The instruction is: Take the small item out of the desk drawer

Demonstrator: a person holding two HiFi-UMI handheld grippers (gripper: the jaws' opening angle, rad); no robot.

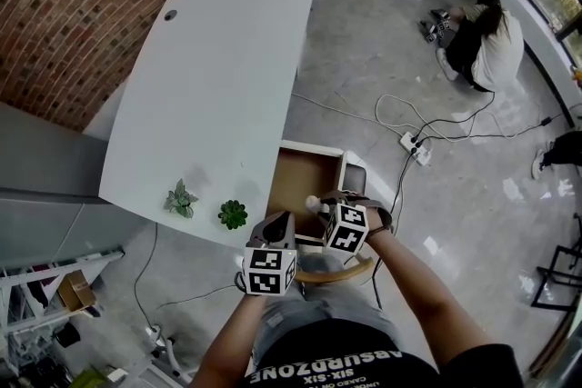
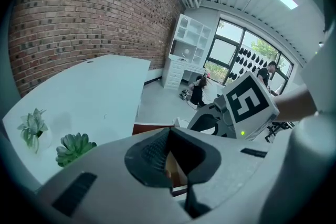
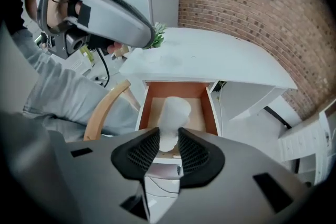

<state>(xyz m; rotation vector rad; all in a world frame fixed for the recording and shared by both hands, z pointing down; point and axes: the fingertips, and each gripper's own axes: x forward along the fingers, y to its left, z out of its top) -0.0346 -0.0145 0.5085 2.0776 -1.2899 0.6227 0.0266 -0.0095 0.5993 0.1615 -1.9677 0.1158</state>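
Brick wall (image 1: 73,4) along top left, grey floor, white desk (image 1: 218,59) running down from it. Two plants at desk's near edge: pale one (image 1: 181,198) on the left, green one (image 1: 233,213) just beside it. Drawer (image 1: 296,177) under the desk's near right corner is pulled out, brown inside. Right gripper (image 1: 320,204) is over the drawer's front end, pointing steeply down. Right gripper view: jaws of right gripper (image 3: 169,147) clamped on the item (image 3: 175,110), white with a rounded top and narrower base, pads pressing on the base from both sides. Item (image 1: 312,202) is off the drawer floor, held above the open drawer (image 3: 144,105), desk (image 3: 210,60) behind it. Left gripper (image 1: 280,221) is just left of the right one, near the desk edge by the green plant. Left gripper view: jaws of left gripper (image 2: 170,157) slightly apart, nothing between them, only drawer (image 2: 152,127) wood showing through the gap; both plants, pale (image 2: 32,126) and green (image 2: 73,147), sit on the desk (image 2: 89,97) at left. Wooden chair (image 3: 105,110) arm sits left of the drawer, chair (image 1: 341,273) curve shows below the grippers. Far right, a person (image 1: 486,36) crouches on the floor; power strip (image 1: 414,145) with cables lies between them and the drawer.
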